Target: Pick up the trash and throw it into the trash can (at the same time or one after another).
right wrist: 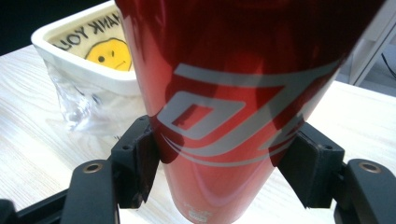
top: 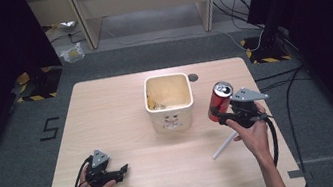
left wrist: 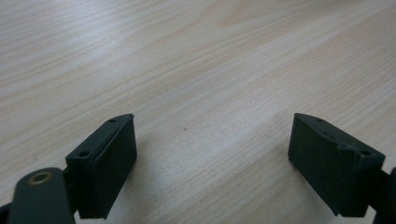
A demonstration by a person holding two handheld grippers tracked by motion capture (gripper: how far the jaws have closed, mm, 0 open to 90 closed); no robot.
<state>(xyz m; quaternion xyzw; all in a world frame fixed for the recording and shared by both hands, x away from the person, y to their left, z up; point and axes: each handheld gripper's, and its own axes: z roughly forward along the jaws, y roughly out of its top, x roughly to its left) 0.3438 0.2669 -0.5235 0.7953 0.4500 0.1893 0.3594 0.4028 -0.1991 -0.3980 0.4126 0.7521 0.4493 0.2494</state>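
The right gripper (top: 223,113) has its jaws clamped on a red can (top: 219,99), held off the surface and tilted. The cream bin (top: 169,102) stands just to the can's left, open-topped; that gap looks like what matters next. A white tube (top: 224,145) lies below. The left gripper (top: 116,174) rests well apart, jaws spread and empty.
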